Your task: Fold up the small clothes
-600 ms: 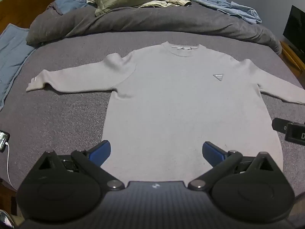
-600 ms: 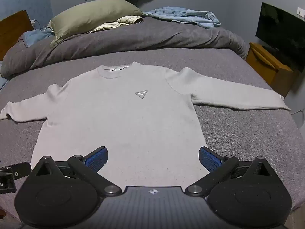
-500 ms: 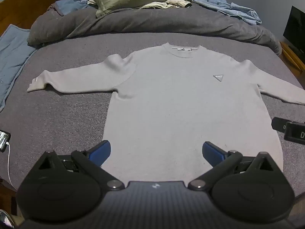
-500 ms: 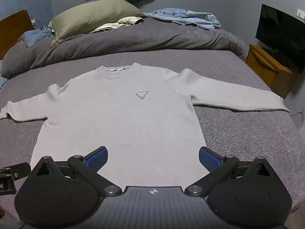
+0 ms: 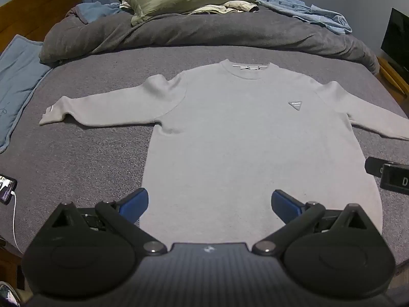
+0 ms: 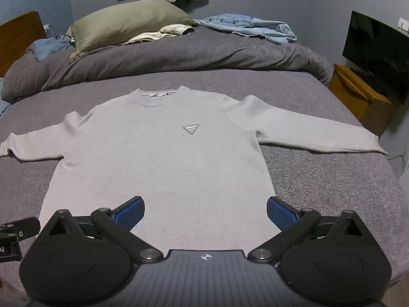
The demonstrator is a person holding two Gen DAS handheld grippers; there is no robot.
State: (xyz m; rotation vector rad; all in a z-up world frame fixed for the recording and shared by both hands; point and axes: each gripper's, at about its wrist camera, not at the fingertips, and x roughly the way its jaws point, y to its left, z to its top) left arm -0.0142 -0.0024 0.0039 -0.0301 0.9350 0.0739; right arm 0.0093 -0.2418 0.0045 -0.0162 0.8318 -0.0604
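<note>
A pale grey long-sleeved sweater (image 5: pixel 245 138) (image 6: pixel 163 158) lies flat and face up on the grey bed cover, both sleeves spread out to the sides and a small triangular badge (image 6: pixel 191 128) on its chest. My left gripper (image 5: pixel 208 203) hovers over the sweater's hem near its left side, jaws wide open, nothing between the blue pads. My right gripper (image 6: pixel 204 209) hangs over the hem toward the right side, also wide open and empty. The right gripper's dark body (image 5: pixel 391 174) shows at the right edge of the left wrist view.
A rumpled dark grey duvet (image 6: pixel 163 53), an olive pillow (image 6: pixel 127 25) and a blue denim garment (image 6: pixel 250 28) lie at the head of the bed. A phone on a cable (image 5: pixel 6 186) rests at the bed's left edge. A TV (image 6: pixel 378 51) on a wooden stand stands right.
Both views have tipped down slightly, so the sweater sits a little lower in frame. Neither gripper's jaws have moved and the sweater lies as before.
</note>
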